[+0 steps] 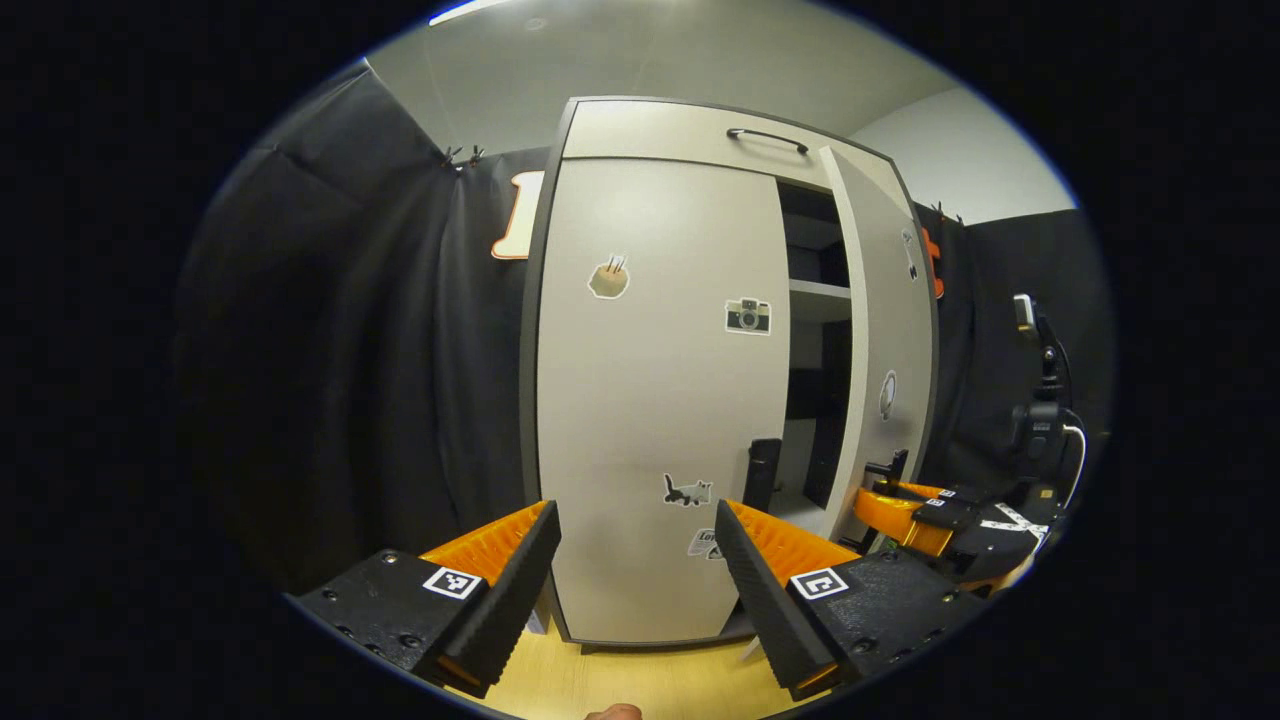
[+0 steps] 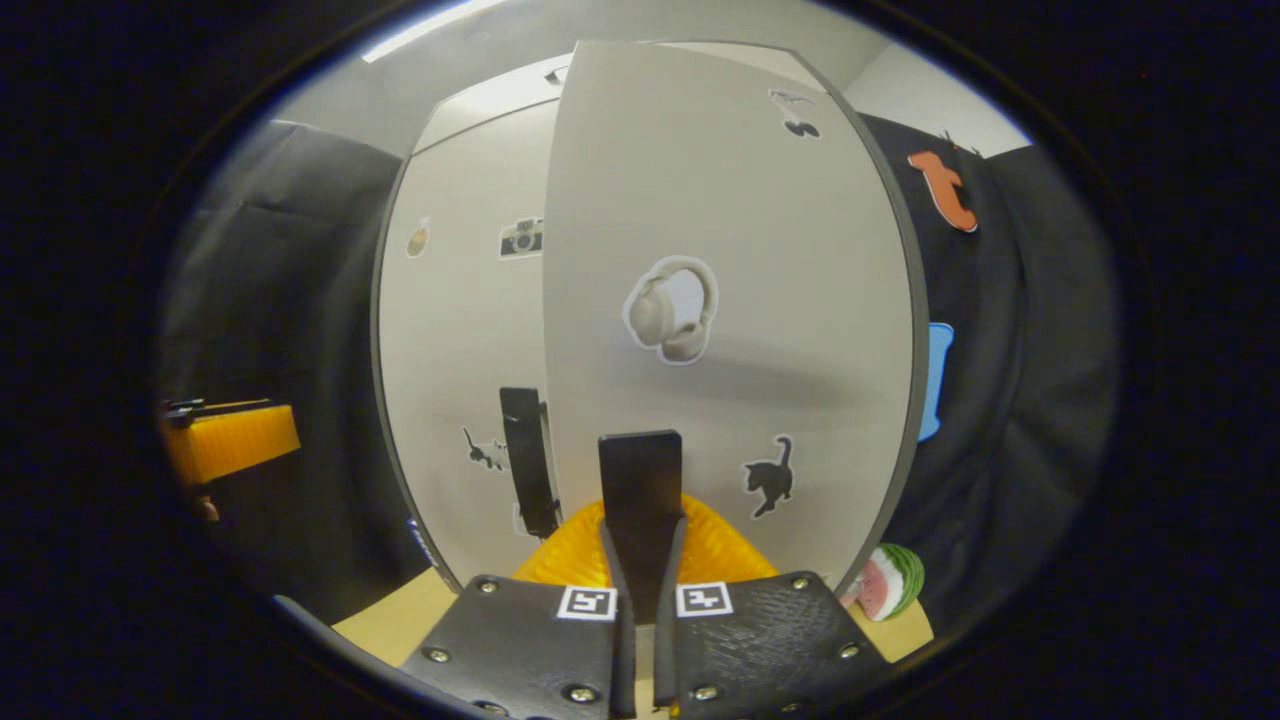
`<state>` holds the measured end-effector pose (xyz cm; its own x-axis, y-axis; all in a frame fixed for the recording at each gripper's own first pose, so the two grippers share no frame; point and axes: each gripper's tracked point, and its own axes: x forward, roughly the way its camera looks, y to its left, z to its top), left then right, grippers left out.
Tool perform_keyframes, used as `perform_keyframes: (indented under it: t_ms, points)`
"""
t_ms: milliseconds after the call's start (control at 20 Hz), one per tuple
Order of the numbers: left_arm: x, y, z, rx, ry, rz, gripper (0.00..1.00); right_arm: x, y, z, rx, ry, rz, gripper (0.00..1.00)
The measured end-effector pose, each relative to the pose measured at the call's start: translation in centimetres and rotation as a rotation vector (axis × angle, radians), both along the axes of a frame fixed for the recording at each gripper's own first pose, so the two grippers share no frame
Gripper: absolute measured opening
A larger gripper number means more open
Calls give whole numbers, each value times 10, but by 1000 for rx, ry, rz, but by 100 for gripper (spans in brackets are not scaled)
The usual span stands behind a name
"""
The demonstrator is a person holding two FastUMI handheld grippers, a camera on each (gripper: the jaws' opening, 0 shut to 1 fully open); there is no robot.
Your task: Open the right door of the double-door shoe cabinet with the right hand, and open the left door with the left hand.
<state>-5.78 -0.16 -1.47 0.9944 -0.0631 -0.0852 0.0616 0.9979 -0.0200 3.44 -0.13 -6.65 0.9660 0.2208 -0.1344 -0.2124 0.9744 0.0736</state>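
The shoe cabinet (image 1: 660, 130) stands upright against the black cloth. Its left door (image 1: 650, 400) is closed, with a black vertical handle (image 1: 764, 474) at its inner edge. My left gripper (image 1: 635, 560) is open a short way in front of this door, touching nothing. The right door (image 2: 720, 250) is swung partly out, showing dark shelves (image 1: 820, 295) behind it. My right gripper (image 2: 640, 560) is shut on the right door's black handle (image 2: 640, 475). In the left gripper view the right gripper (image 1: 915, 510) sits low by the right door (image 1: 885, 330).
A top panel with a black bar handle (image 1: 766, 138) runs above both doors. A camera on a stand (image 1: 1040, 400) is at the right by the cloth wall. A watermelon picture (image 2: 885, 582) sits low beside the cabinet. The floor (image 1: 600, 685) is light wood.
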Motion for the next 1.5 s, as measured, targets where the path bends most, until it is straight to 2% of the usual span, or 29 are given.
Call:
perform_keyframes:
  t_ms: [500, 550, 600, 700, 850, 900, 1000, 1050, 1500]
  points:
    - [6, -10, -6, 5, 17, -20, 96, -12, -11, 1, 22, 19, 87, 8]
    - [7, -11, -7, 5, 20, -22, 93, -13, -12, 2, 26, 20, 94, 8]
    - [7, -13, -7, 4, 21, -24, 96, -14, -14, 1, 28, 20, 101, 8]
    - [8, -17, -9, 3, 25, -32, 96, -16, -16, 1, 29, 19, 109, 8]
    - [7, -23, -12, 8, 32, -45, 96, -21, -19, 3, 38, 15, 116, 8]
    - [8, -24, -13, 9, 34, -49, 93, -22, -20, 3, 39, 13, 117, 8]
    - [9, -27, -14, 8, 38, -56, 93, -22, -21, 1, 36, 12, 117, 8]
    - [9, -29, -15, 8, 39, -60, 96, -23, -23, 1, 35, 10, 116, 8]
    - [14, -42, -20, 11, 52, -94, 96, -28, -32, 1, 36, 5, 95, 8]
